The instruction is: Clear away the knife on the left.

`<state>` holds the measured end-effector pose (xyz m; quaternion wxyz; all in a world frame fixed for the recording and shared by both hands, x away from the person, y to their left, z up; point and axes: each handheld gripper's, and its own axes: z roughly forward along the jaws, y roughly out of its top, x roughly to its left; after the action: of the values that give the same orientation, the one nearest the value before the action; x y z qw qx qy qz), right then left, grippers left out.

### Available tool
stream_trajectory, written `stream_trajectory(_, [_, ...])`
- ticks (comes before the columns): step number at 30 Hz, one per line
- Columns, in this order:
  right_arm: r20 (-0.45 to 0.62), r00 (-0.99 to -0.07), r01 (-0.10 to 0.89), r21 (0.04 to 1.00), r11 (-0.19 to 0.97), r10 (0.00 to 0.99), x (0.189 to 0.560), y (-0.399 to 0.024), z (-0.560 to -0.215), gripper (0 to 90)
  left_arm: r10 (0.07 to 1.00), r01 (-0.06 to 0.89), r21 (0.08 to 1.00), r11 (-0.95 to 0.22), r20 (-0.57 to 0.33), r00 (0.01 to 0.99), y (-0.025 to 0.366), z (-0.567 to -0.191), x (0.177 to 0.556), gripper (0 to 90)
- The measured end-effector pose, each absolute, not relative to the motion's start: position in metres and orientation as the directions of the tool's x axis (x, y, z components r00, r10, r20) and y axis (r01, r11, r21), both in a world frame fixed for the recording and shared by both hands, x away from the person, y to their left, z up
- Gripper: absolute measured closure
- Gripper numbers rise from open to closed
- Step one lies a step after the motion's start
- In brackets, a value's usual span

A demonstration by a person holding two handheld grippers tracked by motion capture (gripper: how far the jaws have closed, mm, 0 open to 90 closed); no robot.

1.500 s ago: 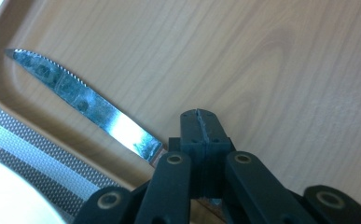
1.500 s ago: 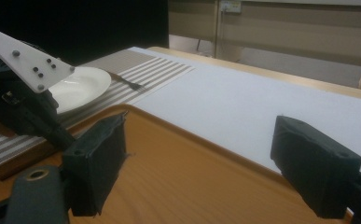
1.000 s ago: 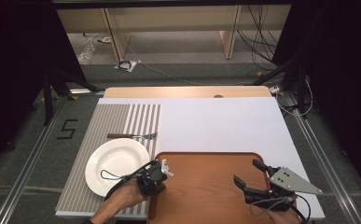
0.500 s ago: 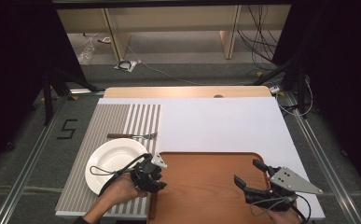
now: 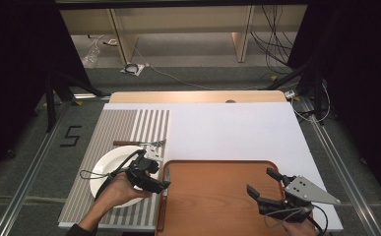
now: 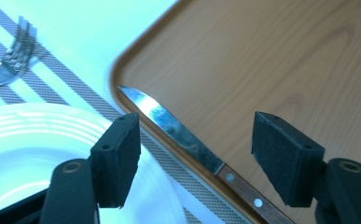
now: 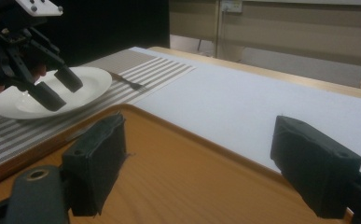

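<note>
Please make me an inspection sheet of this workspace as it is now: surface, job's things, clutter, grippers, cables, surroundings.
Surface: white table top, grey striped placemat at left.
Job's things: steel knife with wooden handle along left rim of brown wooden tray; round white plate; metal fork beyond it.
Clutter: nothing seen.
Grippers: left gripper just opened, above knife, not gripping; right gripper open, empty, over tray.
Cables: black cable crosses plate.
Surroundings: grey floor, loose wires.

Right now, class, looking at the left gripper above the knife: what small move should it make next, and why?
Probably lift the left gripper clear. Its jaws have just been opening and touch nothing, while the knife lies along the tray's left rim, beside the plate. It looks set down already.
</note>
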<state>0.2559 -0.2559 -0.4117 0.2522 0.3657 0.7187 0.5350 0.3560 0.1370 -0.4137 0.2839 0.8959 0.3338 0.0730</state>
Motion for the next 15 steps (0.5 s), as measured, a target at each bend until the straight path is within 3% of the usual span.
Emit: stream_trajectory(15, [0.036,-0.606,0.259,0.953,0.155,0.795,0.256,-0.258,-0.413,19.1,0.689,0.57,0.609,-0.553,-0.052,0.723,0.162,-0.402,0.369,21.7])
